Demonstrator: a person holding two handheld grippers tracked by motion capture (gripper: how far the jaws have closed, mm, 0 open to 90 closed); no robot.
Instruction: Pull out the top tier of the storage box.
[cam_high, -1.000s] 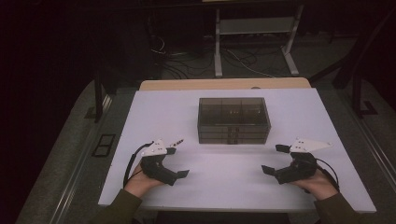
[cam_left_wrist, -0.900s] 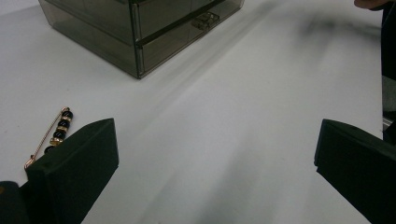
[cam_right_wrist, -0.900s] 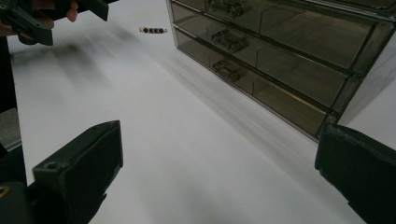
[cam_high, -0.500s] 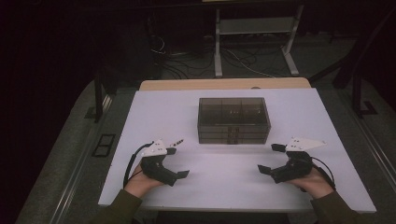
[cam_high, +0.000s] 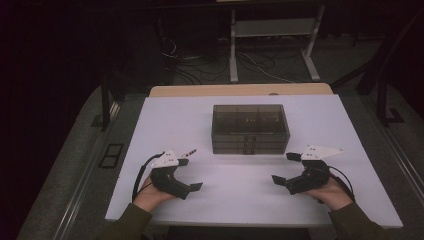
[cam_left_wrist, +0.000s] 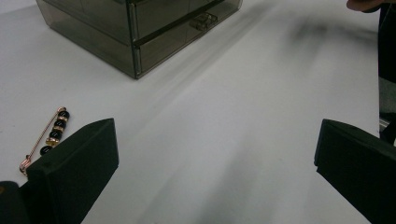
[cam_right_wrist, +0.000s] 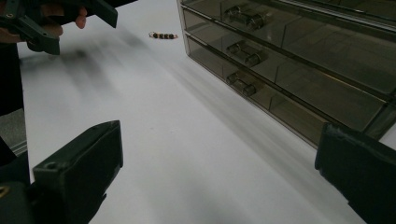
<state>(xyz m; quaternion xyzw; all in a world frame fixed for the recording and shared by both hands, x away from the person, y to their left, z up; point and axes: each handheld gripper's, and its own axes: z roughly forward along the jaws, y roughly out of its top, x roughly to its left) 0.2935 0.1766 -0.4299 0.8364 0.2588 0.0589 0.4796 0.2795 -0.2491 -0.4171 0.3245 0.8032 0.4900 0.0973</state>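
A smoky see-through drawer box (cam_high: 250, 127) stands in the middle of the white table (cam_high: 240, 200), its drawers shut with small handles (cam_right_wrist: 243, 83). A gold safety pin strung with dark beads (cam_high: 189, 151) lies on the table left of the box's front. My left gripper (cam_high: 189, 174) rests just short of the pin, open and empty; the pin (cam_left_wrist: 49, 136) lies beside its left jaw, and the box (cam_left_wrist: 135, 28) is farther ahead. My right gripper (cam_high: 284, 168) is open and empty, right of the box's front (cam_right_wrist: 289, 56), with the pin (cam_right_wrist: 163, 35) far ahead.
The wooden far edge of the table (cam_high: 240, 90) lies behind the box. Beyond it are a metal stand (cam_high: 270, 45) and cables on the floor. In the right gripper view the person's other hand holds the left gripper (cam_right_wrist: 42, 23) at the upper left.
My right gripper has slid a little to the left, toward the table's middle. The left gripper, the pin and the box have stayed put.
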